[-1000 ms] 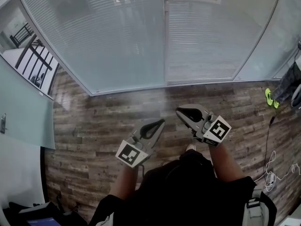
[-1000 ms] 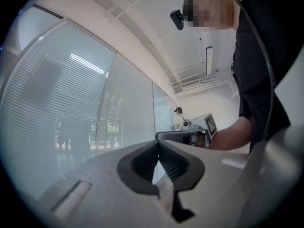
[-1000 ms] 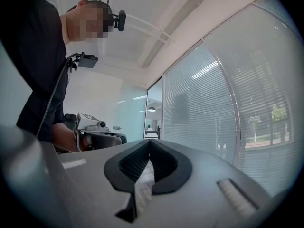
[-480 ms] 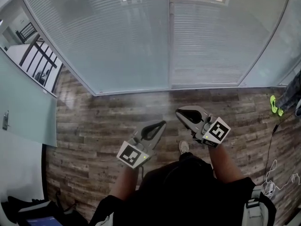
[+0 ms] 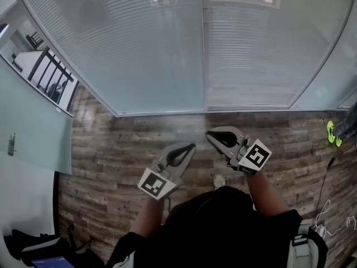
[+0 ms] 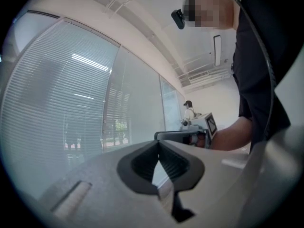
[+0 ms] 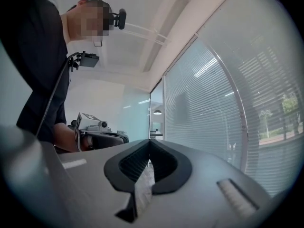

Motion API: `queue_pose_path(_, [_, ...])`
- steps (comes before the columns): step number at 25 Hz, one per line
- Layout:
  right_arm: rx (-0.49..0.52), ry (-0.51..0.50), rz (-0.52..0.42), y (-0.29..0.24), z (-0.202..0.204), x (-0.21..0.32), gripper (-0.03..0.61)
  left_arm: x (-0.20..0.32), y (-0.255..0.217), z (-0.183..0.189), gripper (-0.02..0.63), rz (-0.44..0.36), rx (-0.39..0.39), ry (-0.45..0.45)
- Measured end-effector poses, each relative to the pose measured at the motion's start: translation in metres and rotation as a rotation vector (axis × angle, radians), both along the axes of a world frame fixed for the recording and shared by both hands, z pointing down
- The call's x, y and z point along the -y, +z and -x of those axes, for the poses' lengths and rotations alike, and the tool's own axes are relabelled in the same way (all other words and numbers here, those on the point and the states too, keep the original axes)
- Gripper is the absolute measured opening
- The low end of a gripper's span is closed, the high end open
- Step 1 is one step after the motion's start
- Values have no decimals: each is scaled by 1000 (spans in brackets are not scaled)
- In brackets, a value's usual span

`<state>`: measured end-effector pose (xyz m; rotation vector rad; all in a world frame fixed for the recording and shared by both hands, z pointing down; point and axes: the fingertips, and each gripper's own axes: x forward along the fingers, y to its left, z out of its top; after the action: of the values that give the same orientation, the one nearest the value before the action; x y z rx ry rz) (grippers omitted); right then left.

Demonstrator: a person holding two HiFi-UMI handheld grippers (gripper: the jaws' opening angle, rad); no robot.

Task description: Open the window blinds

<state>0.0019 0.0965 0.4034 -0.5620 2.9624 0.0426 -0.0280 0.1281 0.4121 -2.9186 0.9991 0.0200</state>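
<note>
Head view: the window blinds (image 5: 139, 43) hang lowered behind the glass wall that meets the far edge of the wooden floor (image 5: 111, 149). They are straight ahead of my fingertips and well apart from them. Their slats run level, side to side, and an upright frame post (image 5: 204, 49) splits them into two panels. My left gripper (image 5: 192, 145) and right gripper (image 5: 209, 134) reach out side by side over the floor, forearms forward. The right one's tips are a little nearer the post.

Left gripper view: my left gripper (image 6: 158, 144) has its jaws met at the tip with nothing between them. The blinds (image 6: 57, 108) fill the left side, and the right gripper (image 6: 190, 134) shows past my tip.

Right gripper view: my right gripper (image 7: 149, 142) is also closed and empty. The blinds (image 7: 213, 103) rise on the right, and the left gripper (image 7: 99, 137) is at the left.

No view shows a cord or wand, so I judge I must get closer before choosing a hand.
</note>
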Motion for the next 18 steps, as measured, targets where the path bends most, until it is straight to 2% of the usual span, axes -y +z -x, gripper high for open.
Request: queue_pose_path(18, [16,-65,1,-7,-37,69,5,72,-7,-39,5,6,10,-53])
